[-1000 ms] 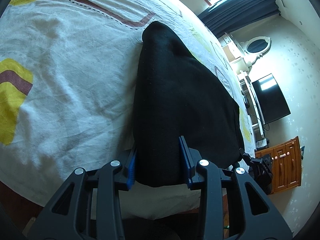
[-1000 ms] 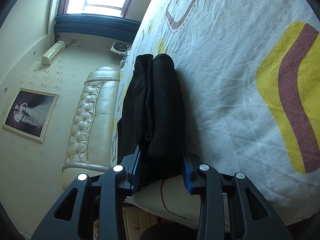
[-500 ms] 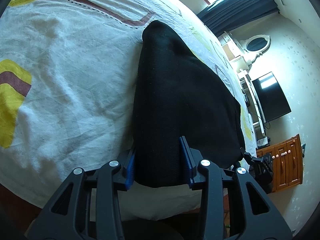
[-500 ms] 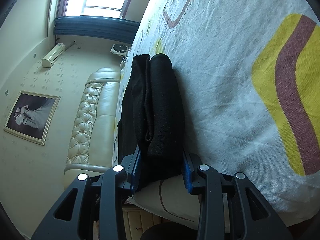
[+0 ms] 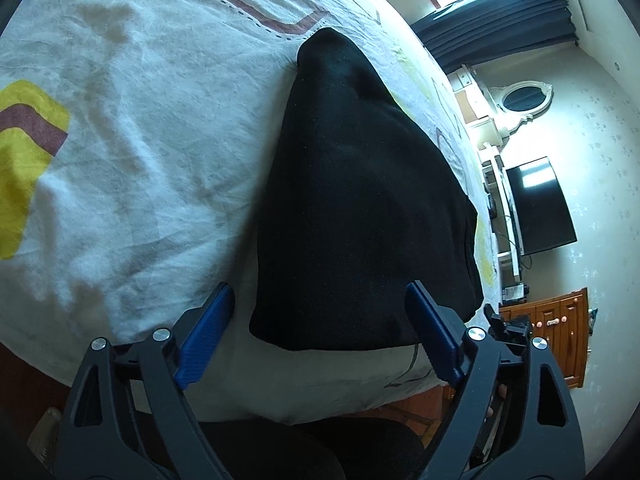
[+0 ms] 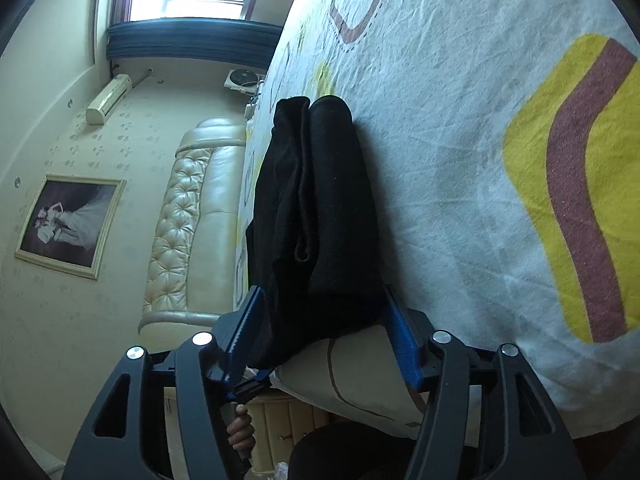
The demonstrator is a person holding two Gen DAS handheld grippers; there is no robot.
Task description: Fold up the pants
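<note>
Black folded pants (image 5: pixel 360 208) lie on the patterned bedsheet (image 5: pixel 140 152).

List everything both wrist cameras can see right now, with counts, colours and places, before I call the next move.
Folded black fabric pants: one, black, lying on the bed near its front edge, between both pairs of fingers.
White patterned bedsheet: one, white with yellow and maroon shapes, covering the bed.
Cream tufted leather headboard: one, cream, at the bed's end.
Framed photo: one, pale frame, on the wall.
Air conditioner: one, cream, high on the wall.
Dark curtain: one, dark blue, by the window.
Black flat television: one, black, by the wall.
Wooden cabinet: one, orange-brown, beyond the bed's corner.
Left gripper: black, blue pads, jaws opening, clear of the pants.
Right gripper: black, blue pads, jaws opening around the pants' end.
</note>
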